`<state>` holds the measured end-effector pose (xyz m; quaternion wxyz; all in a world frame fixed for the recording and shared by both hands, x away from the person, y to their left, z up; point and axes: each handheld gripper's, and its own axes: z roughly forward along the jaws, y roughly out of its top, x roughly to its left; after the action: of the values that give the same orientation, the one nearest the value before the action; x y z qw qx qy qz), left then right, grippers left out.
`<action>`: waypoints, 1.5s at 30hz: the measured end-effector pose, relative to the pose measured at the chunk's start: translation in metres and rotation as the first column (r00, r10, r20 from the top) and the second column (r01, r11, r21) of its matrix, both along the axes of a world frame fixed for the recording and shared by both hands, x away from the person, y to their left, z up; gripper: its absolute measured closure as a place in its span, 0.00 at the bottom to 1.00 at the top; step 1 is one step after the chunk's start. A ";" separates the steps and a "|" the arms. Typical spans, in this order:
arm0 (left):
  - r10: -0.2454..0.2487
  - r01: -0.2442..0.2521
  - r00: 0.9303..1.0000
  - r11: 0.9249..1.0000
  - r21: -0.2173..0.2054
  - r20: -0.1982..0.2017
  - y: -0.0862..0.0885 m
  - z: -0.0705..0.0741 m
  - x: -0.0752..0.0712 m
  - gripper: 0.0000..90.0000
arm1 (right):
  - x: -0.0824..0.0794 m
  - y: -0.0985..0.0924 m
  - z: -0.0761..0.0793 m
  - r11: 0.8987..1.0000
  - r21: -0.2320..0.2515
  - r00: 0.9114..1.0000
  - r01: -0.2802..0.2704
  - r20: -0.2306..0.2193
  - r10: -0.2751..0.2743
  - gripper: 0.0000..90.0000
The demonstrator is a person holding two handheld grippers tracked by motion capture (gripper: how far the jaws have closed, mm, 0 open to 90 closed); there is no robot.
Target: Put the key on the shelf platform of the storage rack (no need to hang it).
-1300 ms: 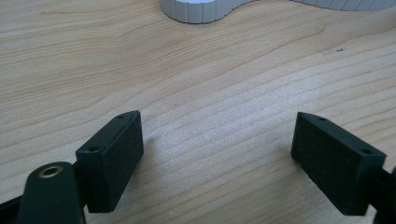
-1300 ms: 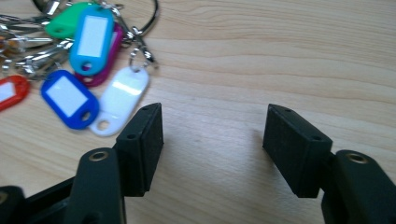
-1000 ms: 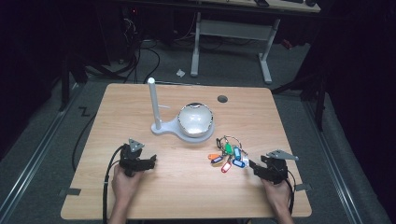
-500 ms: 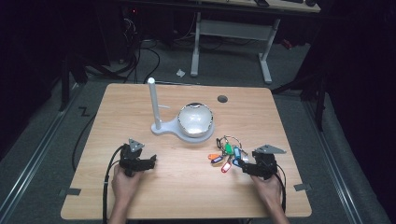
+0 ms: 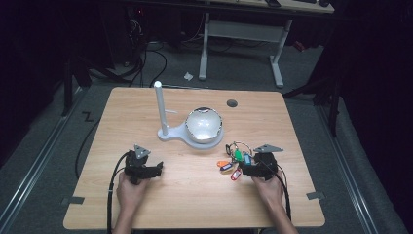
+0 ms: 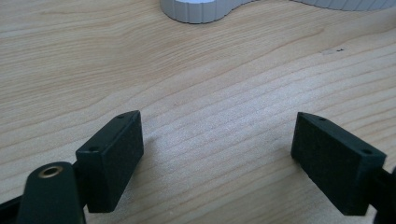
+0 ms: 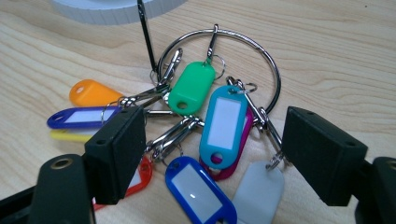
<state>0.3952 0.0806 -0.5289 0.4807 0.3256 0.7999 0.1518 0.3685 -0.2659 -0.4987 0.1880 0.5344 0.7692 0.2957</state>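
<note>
Nothing looks picked up yet — the key tags [image 7: 205,121] lie loose on the table [image 5: 195,204] between the right gripper [image 7: 210,149]'s wide jaws, the left gripper [image 6: 219,149] gaping over bare wood.

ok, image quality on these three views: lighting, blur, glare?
High view: table evenly lit, surroundings nearly black, picture soft. Left gripper view: wood grain sharp, faint sheen between jaws. Right gripper view: key ring and green tag sharp, near jaws slightly soft.

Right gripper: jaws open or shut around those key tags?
Open. The right gripper has its jaws spread wide on either side of the key tags, not yet clamping them.
</note>
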 end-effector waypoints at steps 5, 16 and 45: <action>0.001 -0.001 1.000 1.000 -0.001 0.000 0.000 0.000 0.000 0.19 | 0.006 0.004 -0.003 1.000 -0.015 1.000 0.008 -0.018 -0.009 0.23; 0.000 0.000 1.000 1.000 0.000 0.000 0.000 0.000 0.000 0.19 | 0.010 0.002 -0.014 0.998 -0.055 0.999 0.001 -0.040 -0.003 0.29; 0.001 -0.001 1.000 1.000 -0.001 0.000 0.000 0.000 0.000 0.19 | 0.000 -0.011 0.004 0.996 0.011 0.992 -0.090 0.087 0.088 0.87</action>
<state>0.3952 0.0805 -0.5289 0.4805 0.3252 0.8002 0.1516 0.3690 -0.2773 -0.4950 0.2038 0.4877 0.7812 0.3322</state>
